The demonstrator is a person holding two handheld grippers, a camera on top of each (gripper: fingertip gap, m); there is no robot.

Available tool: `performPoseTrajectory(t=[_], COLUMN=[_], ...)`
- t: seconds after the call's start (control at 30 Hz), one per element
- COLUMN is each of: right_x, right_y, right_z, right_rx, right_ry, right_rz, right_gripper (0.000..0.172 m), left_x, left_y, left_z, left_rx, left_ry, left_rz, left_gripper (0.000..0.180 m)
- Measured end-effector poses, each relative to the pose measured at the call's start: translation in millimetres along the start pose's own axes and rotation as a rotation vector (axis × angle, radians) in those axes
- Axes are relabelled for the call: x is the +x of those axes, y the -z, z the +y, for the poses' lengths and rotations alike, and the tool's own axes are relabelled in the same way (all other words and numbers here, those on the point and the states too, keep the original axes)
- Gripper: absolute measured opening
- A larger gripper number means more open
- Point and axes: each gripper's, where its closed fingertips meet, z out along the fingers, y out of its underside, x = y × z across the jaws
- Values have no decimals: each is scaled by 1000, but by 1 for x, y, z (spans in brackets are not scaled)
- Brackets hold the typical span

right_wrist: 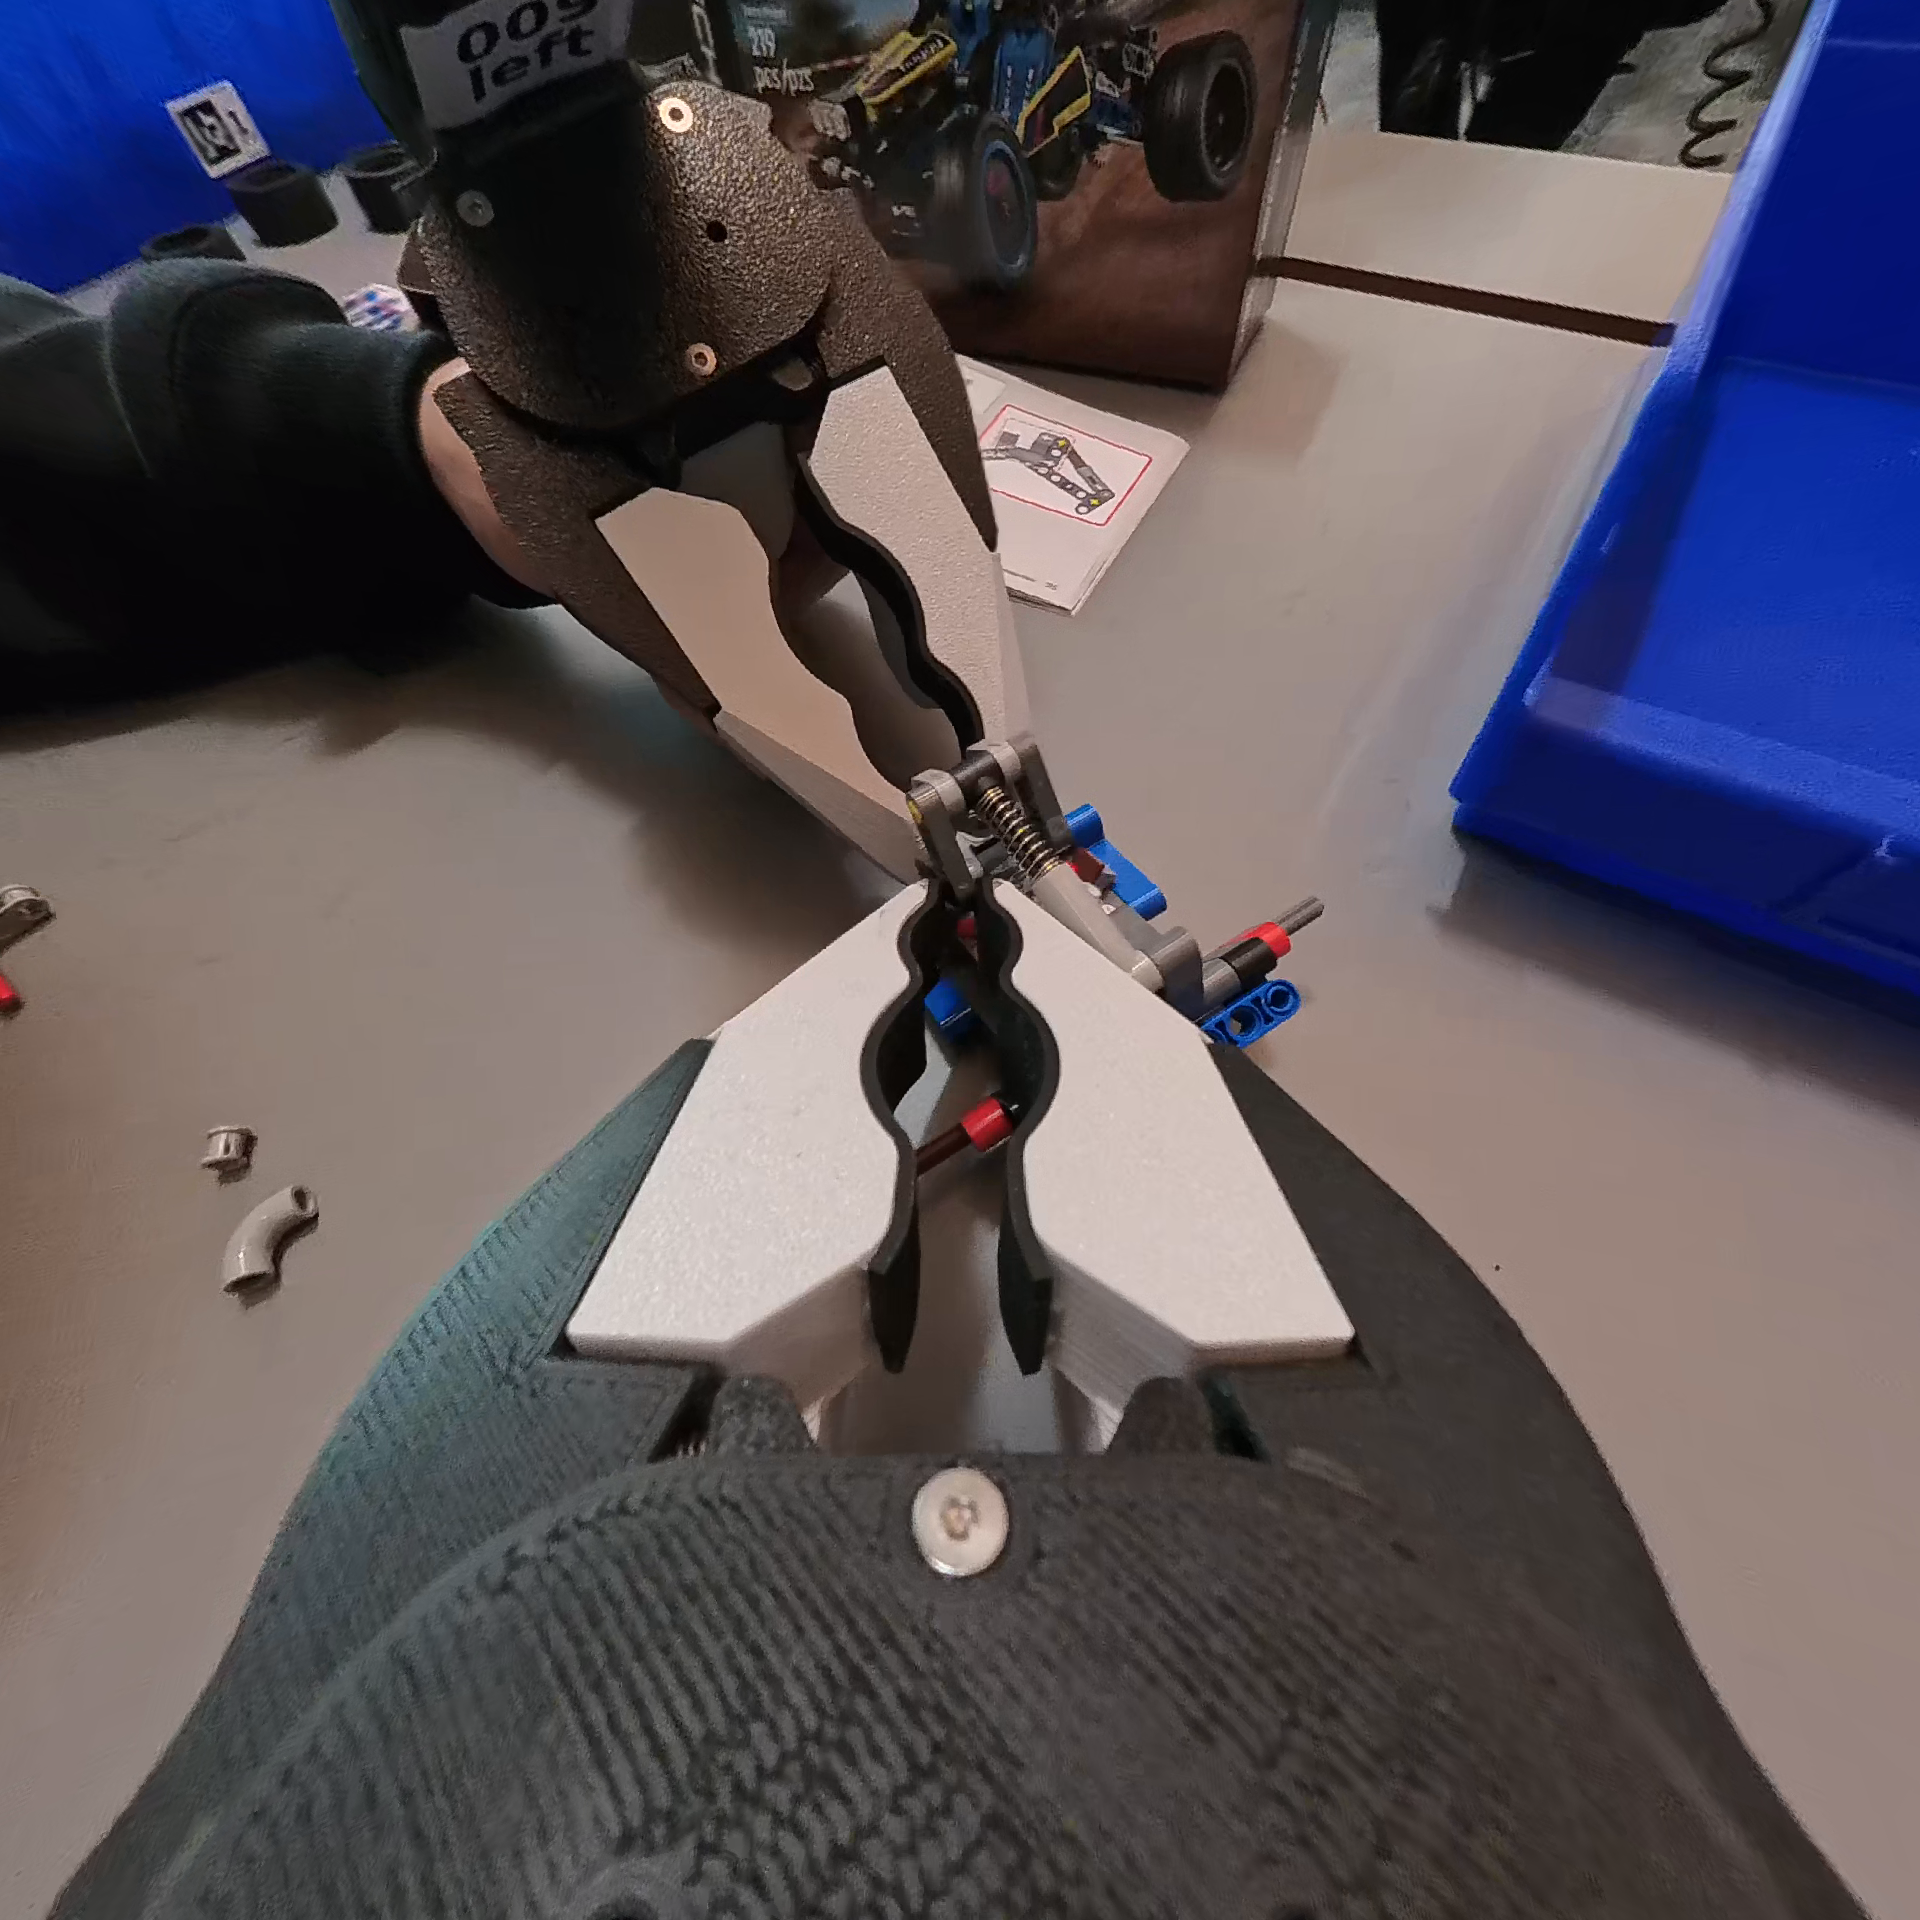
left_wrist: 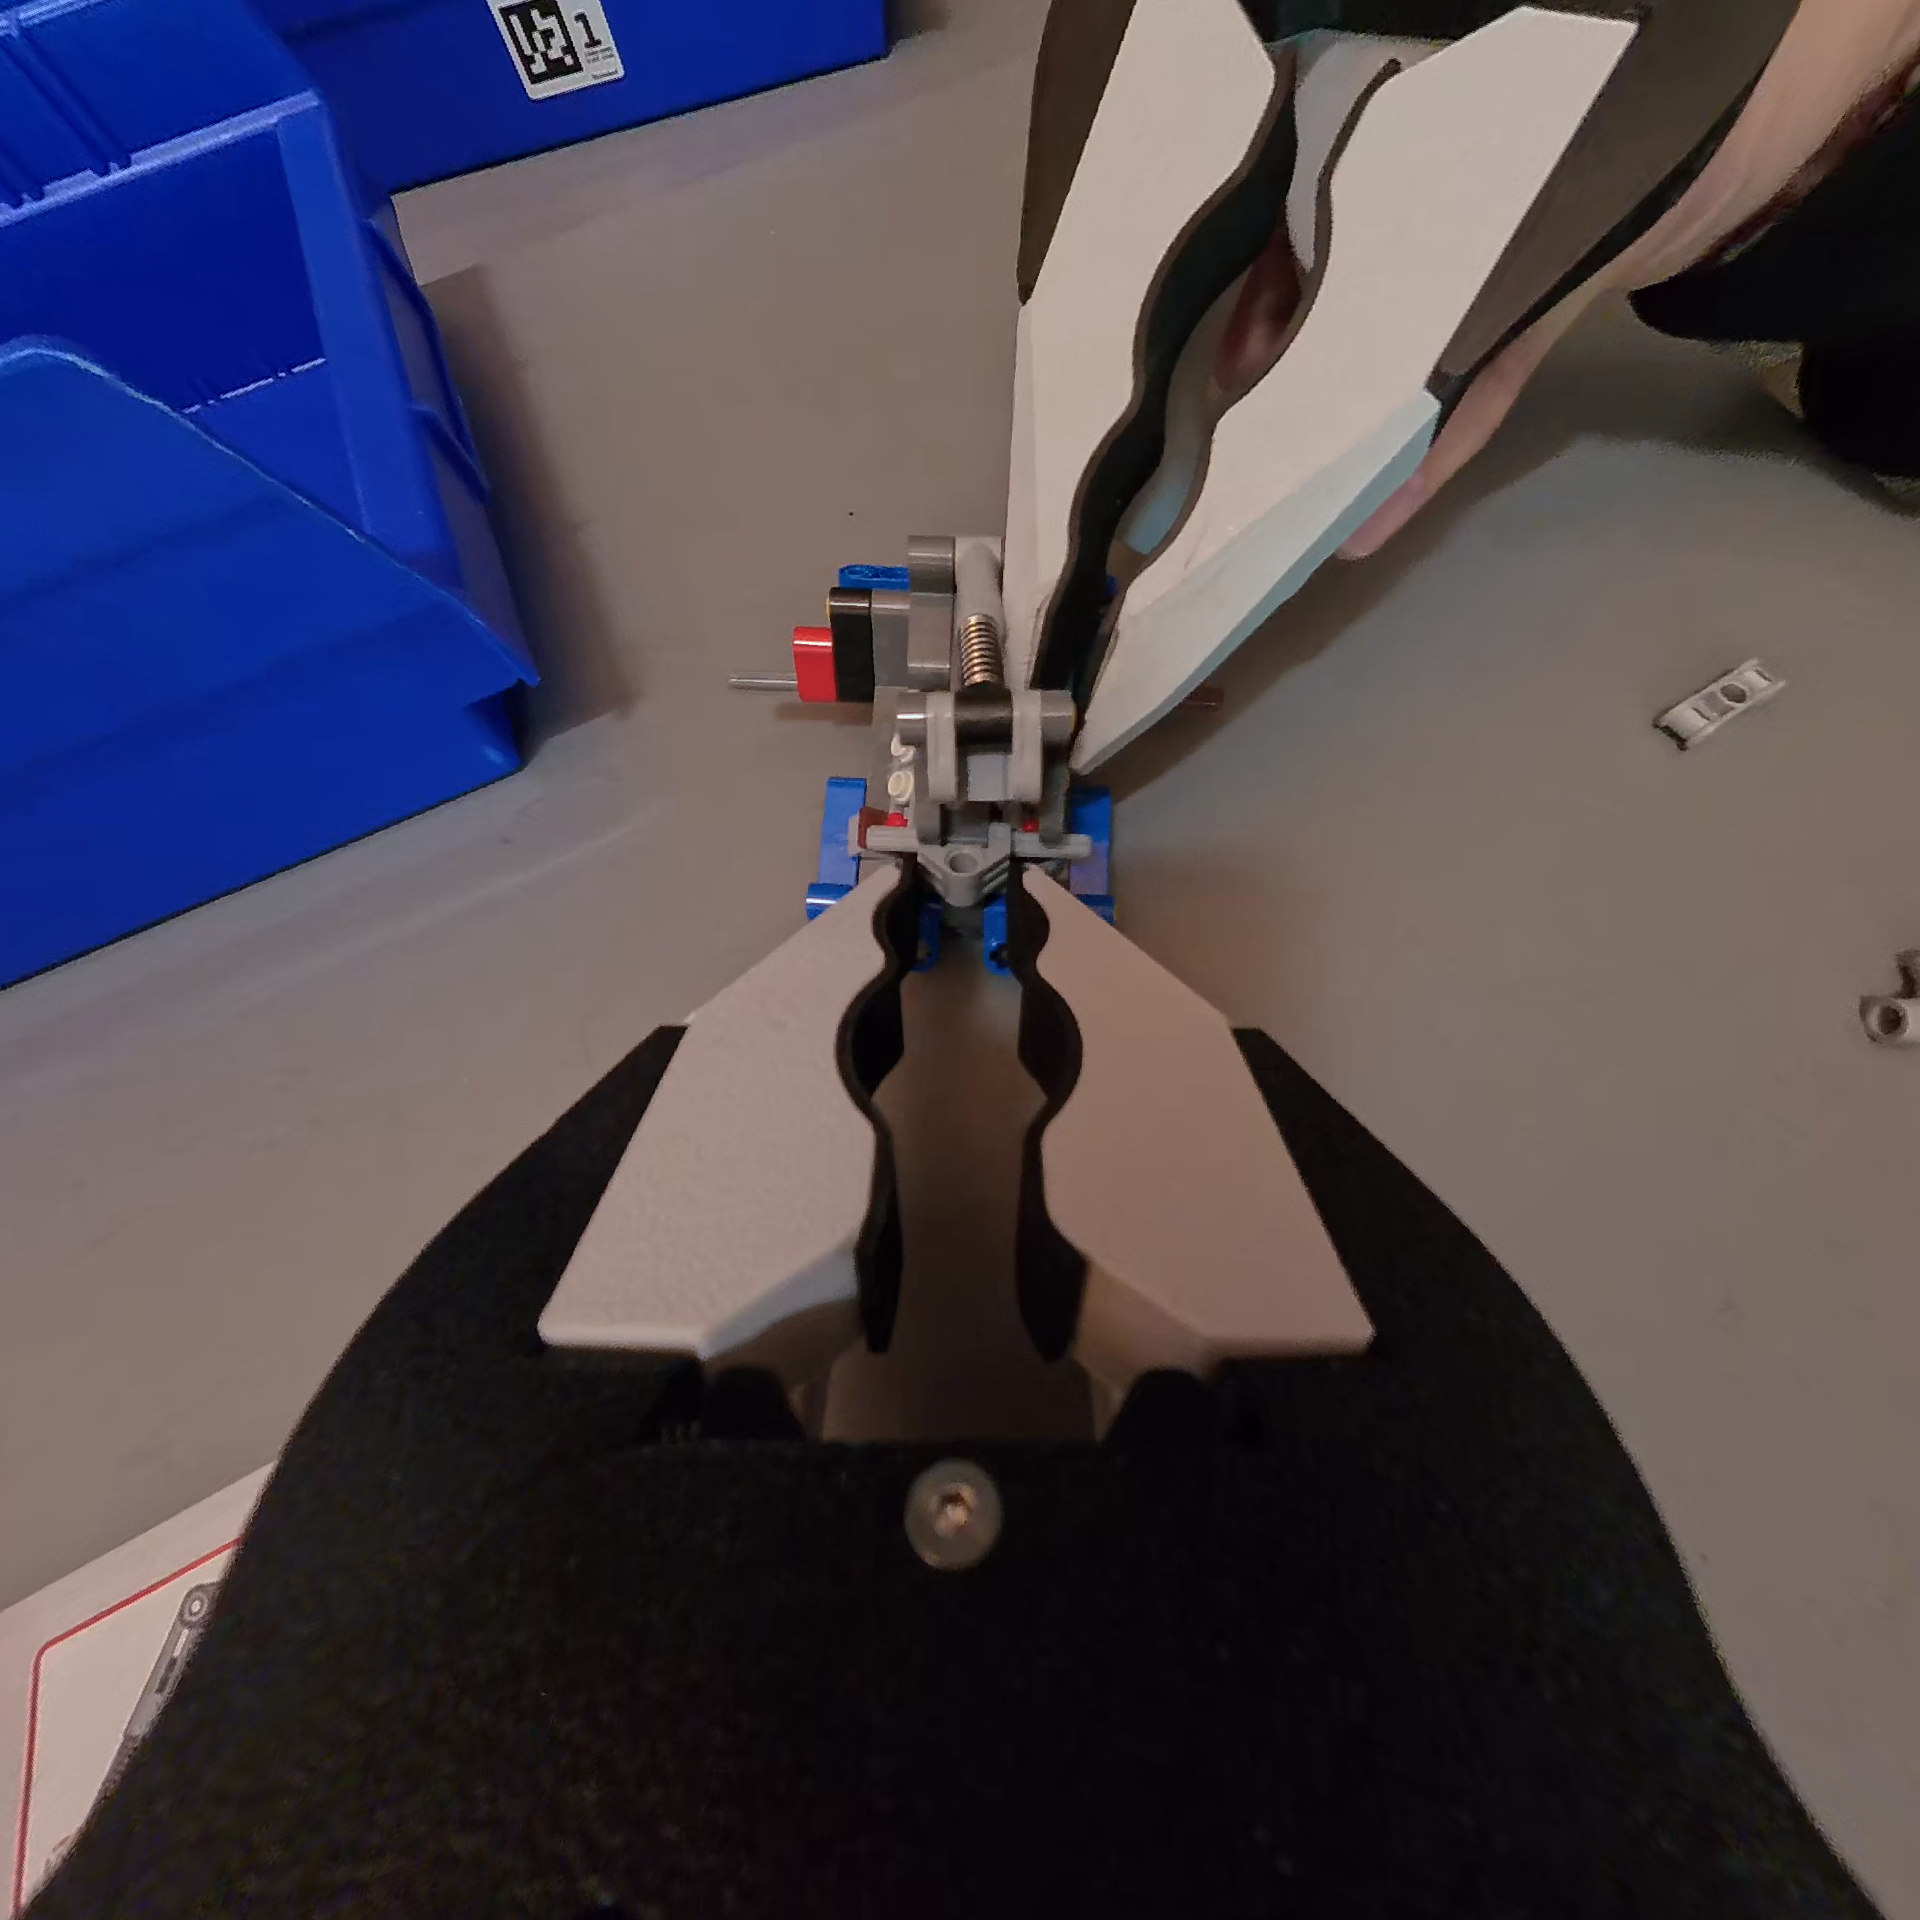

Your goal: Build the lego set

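Our left hand-held gripper [left_wrist: 961, 883] pinches the model's [left_wrist: 971, 769] grey front on the tabletop [left_wrist: 1455, 1039]; our right hand-held gripper [right_wrist: 961, 899] clamps its upright link. Uneven pull could pop pieces off.

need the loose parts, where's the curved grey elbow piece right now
In the right wrist view, the curved grey elbow piece lies on the grey table at far left, just below a small grey connector, well apart from the brick assembly.
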Motion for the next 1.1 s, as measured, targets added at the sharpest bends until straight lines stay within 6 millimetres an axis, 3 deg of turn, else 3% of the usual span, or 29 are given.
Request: performPoseTrajectory(t=[0.87,1.1], right_x=[10,11], right_y=[10,9], right_z=[-9,-8], right_rx=[89,81], right_ry=[-99,-116], right_rz=[37,31], right_gripper=[2,2], left_x=[0,-4], left_y=[4,13], left_z=[-3,-17], left_rx=[27,139], left_ry=[18,-32], left_rz=[14,-26], left_gripper=[13,12])
